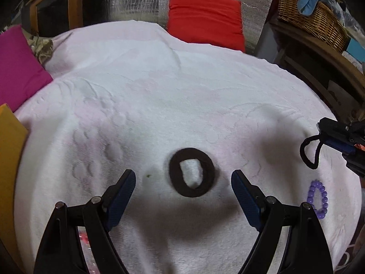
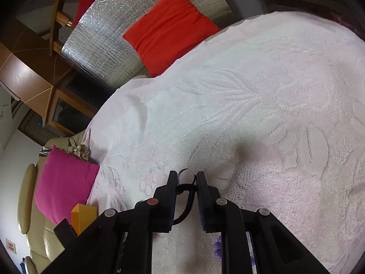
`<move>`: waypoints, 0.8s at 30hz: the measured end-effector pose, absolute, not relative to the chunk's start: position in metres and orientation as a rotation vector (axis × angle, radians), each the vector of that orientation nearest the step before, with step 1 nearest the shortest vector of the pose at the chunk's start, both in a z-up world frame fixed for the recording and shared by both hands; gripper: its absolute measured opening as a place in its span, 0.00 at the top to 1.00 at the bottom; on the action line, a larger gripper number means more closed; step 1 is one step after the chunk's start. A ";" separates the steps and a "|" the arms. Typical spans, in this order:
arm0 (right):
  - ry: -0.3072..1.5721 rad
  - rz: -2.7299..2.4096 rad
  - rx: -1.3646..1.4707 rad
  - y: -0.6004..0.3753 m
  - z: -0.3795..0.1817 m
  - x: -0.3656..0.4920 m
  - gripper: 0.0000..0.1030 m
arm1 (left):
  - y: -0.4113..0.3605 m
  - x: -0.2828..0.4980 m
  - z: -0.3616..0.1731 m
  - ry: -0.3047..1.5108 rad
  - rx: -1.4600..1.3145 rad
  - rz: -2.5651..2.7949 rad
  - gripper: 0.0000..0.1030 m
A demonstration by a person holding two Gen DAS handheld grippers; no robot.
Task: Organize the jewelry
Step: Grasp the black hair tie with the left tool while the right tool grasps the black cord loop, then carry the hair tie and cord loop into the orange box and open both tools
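Left gripper (image 1: 183,178) angled down over the white towel (image 1: 159,96), jaws wide, thick dark hair tie (image 1: 192,172) lying flat between and just ahead of them, untouched. Right gripper (image 2: 186,179) clear of the towel, jaws narrow, pinching a thin black loop (image 2: 186,202). Purple bead bracelet (image 1: 317,198) lies near its right side.

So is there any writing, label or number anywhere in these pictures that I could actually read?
None can be read.
The white towel bears only raised patterns, no letters.
A small plate on the wall, low in the right wrist view, has red marks too small and blurred to read.
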State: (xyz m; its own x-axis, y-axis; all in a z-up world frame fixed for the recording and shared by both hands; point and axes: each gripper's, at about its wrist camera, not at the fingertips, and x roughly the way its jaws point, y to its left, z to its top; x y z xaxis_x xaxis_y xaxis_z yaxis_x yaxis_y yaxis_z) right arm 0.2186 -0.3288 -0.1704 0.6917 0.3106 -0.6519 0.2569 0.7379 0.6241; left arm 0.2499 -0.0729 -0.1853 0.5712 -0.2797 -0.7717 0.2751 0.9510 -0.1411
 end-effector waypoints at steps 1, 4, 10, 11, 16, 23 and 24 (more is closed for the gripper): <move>0.828 0.035 0.762 -0.329 -0.170 0.218 0.82 | -0.074 0.250 -0.186 0.909 -0.009 -0.345 0.48; 0.831 0.036 0.759 -0.328 -0.170 0.217 0.82 | -0.077 0.250 -0.189 0.927 -0.016 -0.385 0.77; 0.833 0.052 0.739 -0.323 -0.167 0.215 0.82 | -0.071 0.240 -0.178 0.912 -0.011 -0.401 0.87; 0.833 0.059 0.733 -0.322 -0.166 0.214 0.82 | -0.070 0.237 -0.174 0.905 -0.017 -0.409 0.87; 0.825 0.094 0.705 -0.309 -0.158 0.209 0.82 | -0.061 0.217 -0.152 0.849 -0.016 -0.429 0.87; 0.818 0.144 0.657 -0.281 -0.152 0.197 0.82 | -0.039 0.174 -0.128 0.785 -0.005 -0.390 0.87; 0.816 0.156 0.652 -0.275 -0.151 0.195 0.82 | -0.034 0.169 -0.125 0.777 -0.012 -0.391 0.87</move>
